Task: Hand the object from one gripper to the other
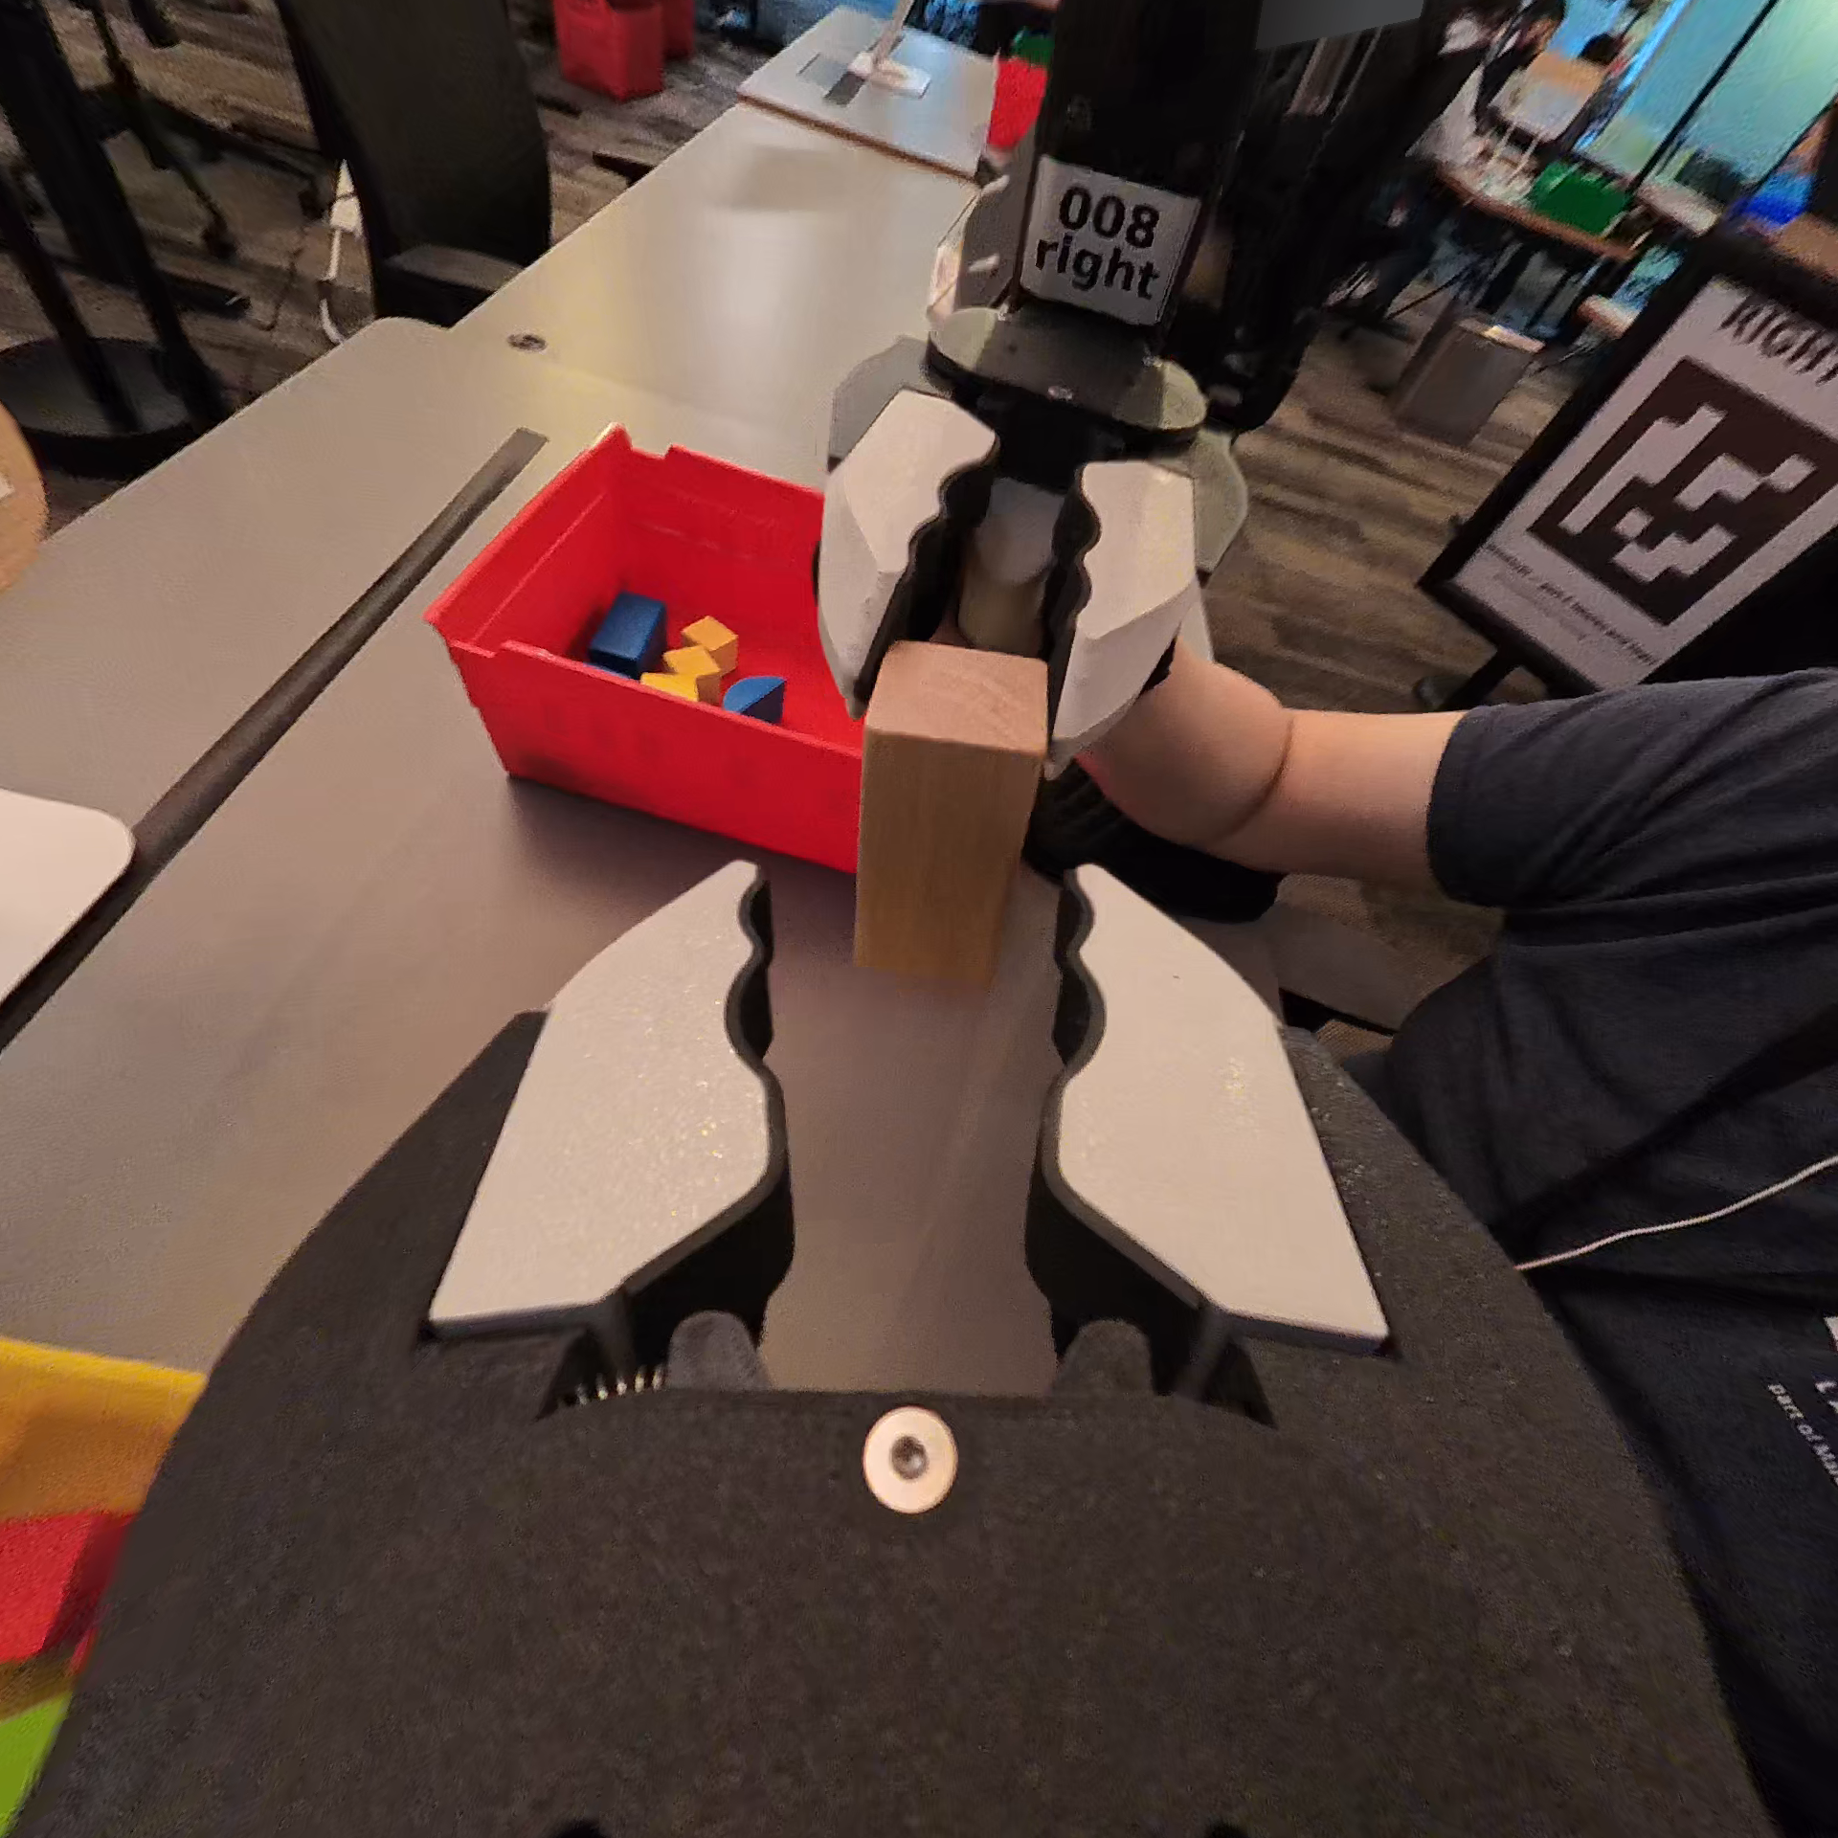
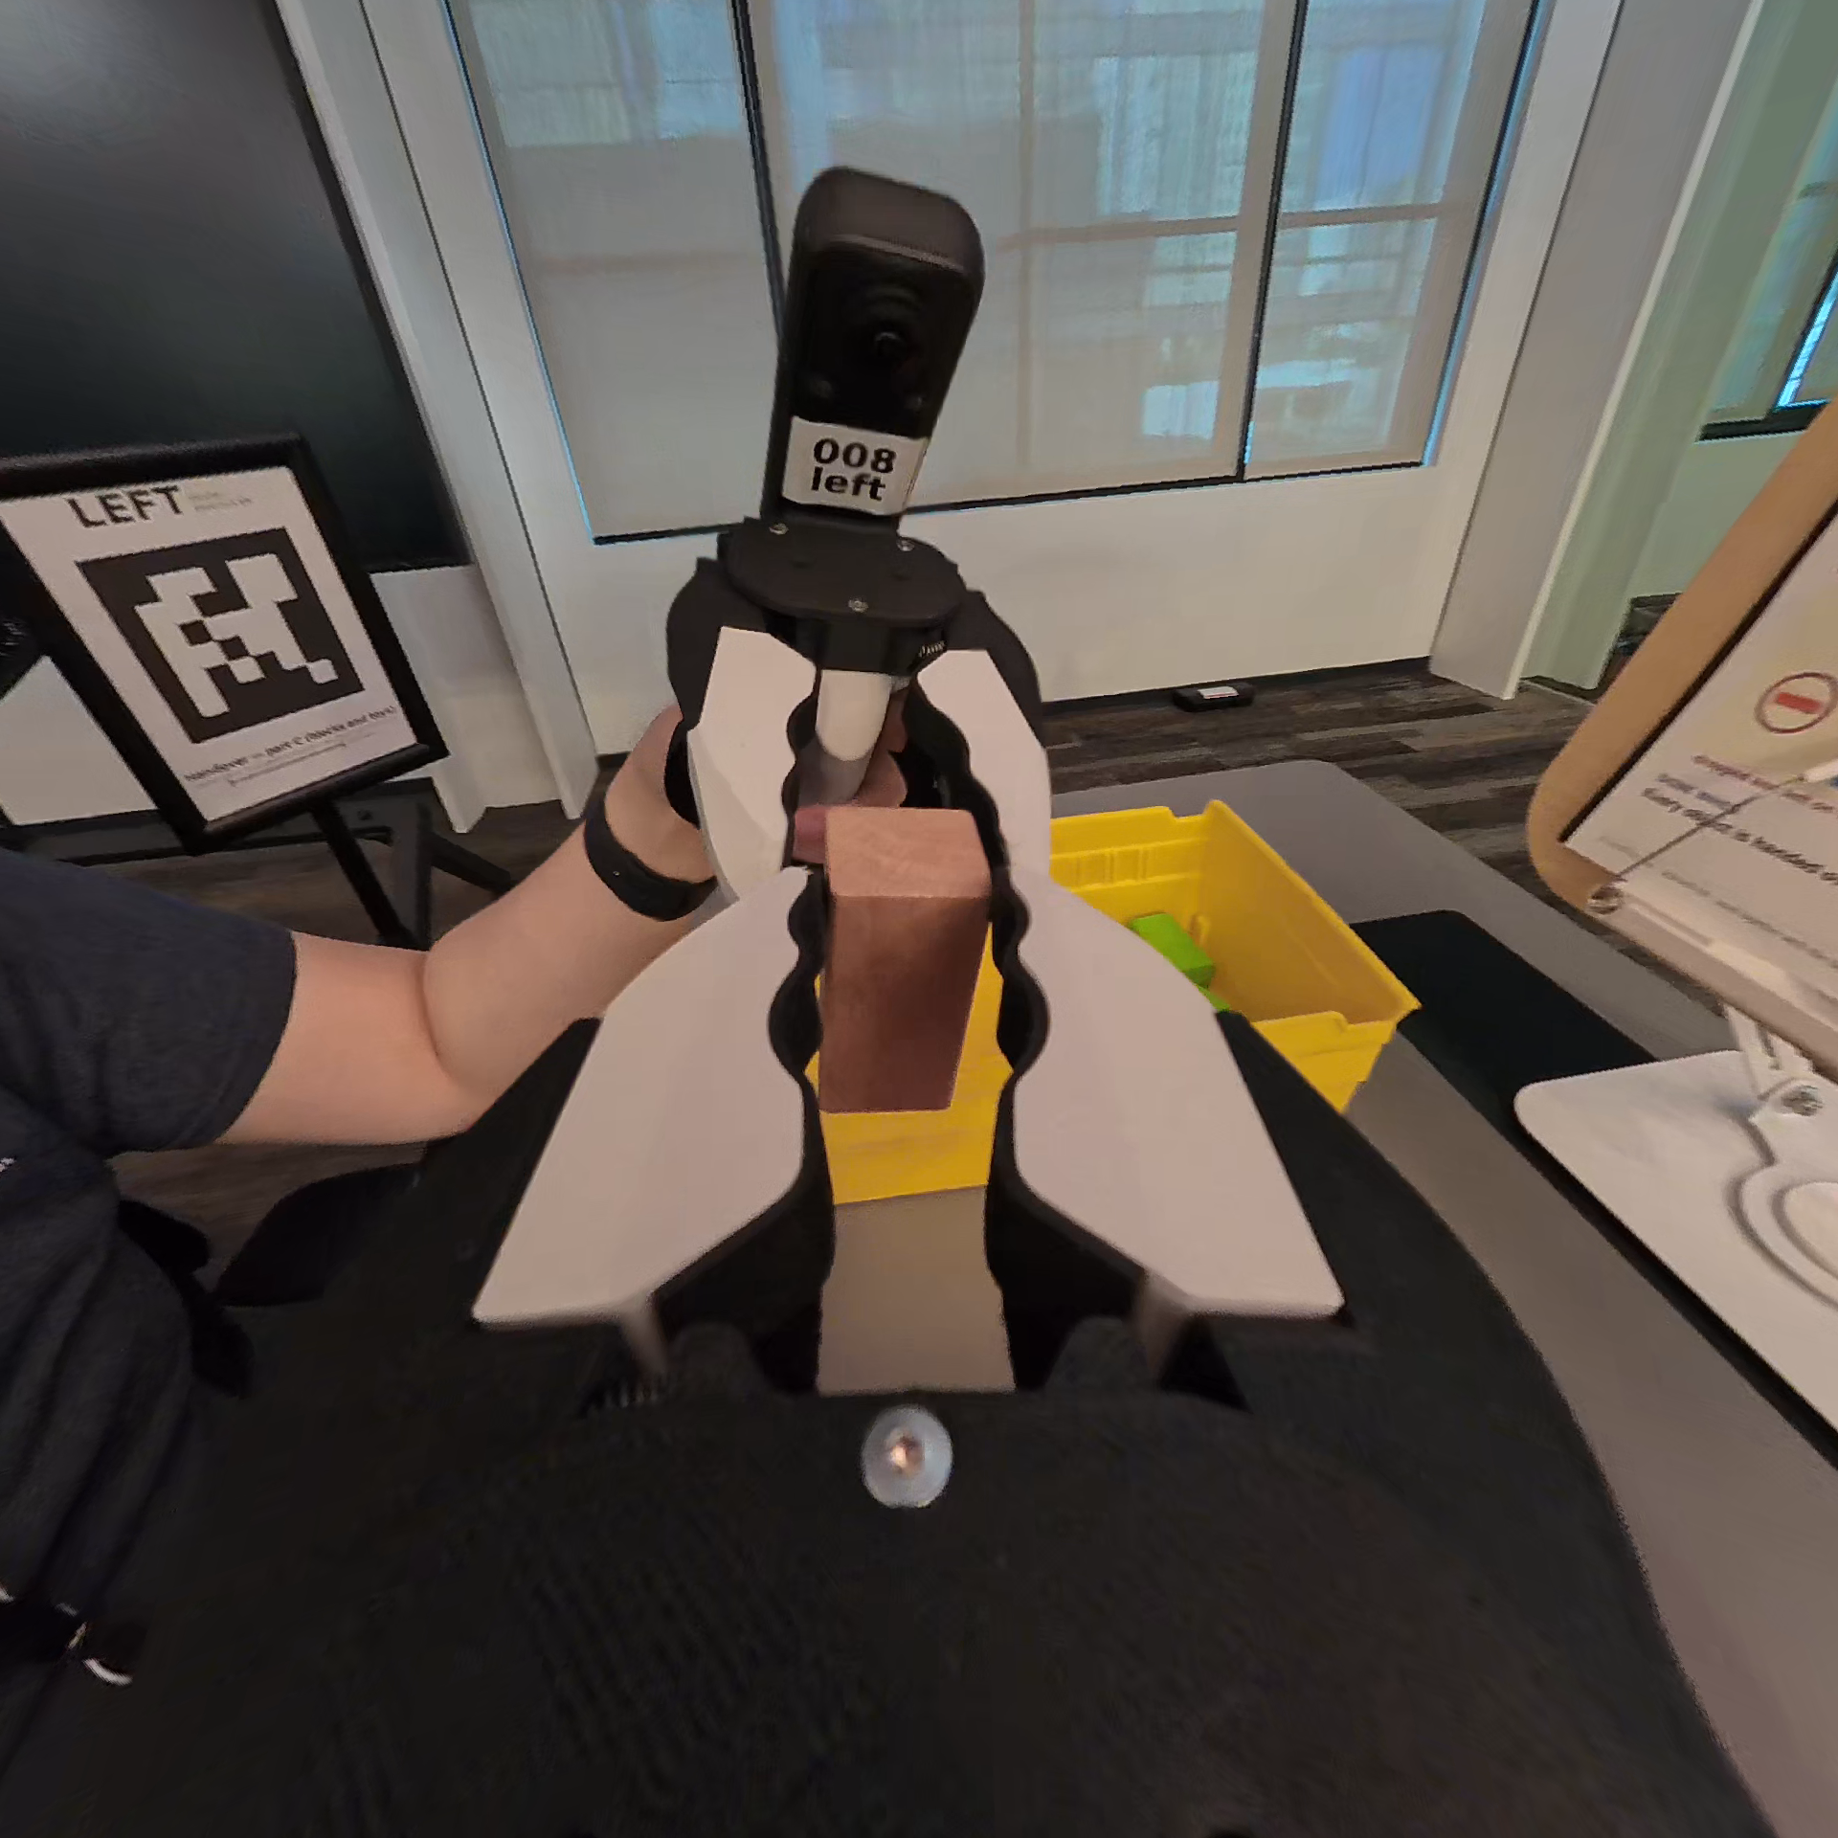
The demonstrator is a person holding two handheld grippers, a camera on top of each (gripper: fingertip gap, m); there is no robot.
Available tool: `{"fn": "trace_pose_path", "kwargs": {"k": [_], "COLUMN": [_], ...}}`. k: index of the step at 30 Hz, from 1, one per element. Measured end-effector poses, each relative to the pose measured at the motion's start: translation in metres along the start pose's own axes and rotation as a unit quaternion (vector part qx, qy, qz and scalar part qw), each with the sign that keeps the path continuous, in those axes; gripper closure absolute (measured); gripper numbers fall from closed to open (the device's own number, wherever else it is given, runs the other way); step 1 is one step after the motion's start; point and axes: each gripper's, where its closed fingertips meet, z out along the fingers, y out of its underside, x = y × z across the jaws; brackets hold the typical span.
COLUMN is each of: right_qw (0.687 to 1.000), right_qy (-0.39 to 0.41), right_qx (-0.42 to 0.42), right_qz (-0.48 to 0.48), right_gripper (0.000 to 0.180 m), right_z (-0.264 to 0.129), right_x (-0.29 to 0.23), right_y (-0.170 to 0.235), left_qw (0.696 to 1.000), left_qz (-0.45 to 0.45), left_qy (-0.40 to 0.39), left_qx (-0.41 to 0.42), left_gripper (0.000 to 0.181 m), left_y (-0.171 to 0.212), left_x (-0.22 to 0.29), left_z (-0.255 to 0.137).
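A person seated at a grey table holds a two-finger gripper in each hand, and the two tools face each other above it. The right gripper is clenched on a plain wooden block, pinching its upper part so the block hangs upright in the air between the two tools. The left gripper has its jaws spread apart, with the bottom of the block at their tips; from the right wrist view the two sets of fingertips look very close together, and I cannot tell whether the left one touches the wood. A red bin of small coloured blocks sits just beyond on one side, and a yellow bin on the other. As I read it, the handover is about halfway: the block is presented, but the left gripper has yet to close and the right to let go.
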Motion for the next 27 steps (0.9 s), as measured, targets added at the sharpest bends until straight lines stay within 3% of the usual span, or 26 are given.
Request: {"fn": "trace_pose_path", "kwargs": {"k": [6, 17, 20, 24, 27], "right_qw": [1.000, 0.998, 0.999, 0.999, 0.998], "right_qy": [0.018, 0.018, 0.010, 0.002, -0.013], "right_qx": [0.012, 0.051, 0.053, 0.048, 0.048], "right_qz": [-0.006, -0.012, -0.003, 0.018, 0.029], "right_gripper": [0.147, 0.146, 0.132, 0.133, 0.146], "right_z": [-0.008, -0.013, -0.010, -0.005, -0.004], "right_x": [0.004, 0.006, 0.002, 0.002, 0.000], "right_y": [-0.009, -0.019, -0.019, -0.013, -0.012], "left_qw": [0.996, 0.996, 0.996, 0.995, 0.995], "left_qz": [-0.023, 0.012, 0.023, 0.032, 0.033], "left_qy": [0.072, 0.058, 0.048, 0.041, 0.040], "left_qx": [0.050, 0.060, 0.068, 0.083, 0.083], "left_gripper": [0.136, 0.147, 0.147, 0.147, 0.147], "left_y": [-0.007, -0.007, -0.010, -0.015, -0.015], "left_x": [0.006, 0.007, 0.009, 0.011, 0.011], "left_z": [0.022, 0.040, 0.040, 0.038, 0.038]}}
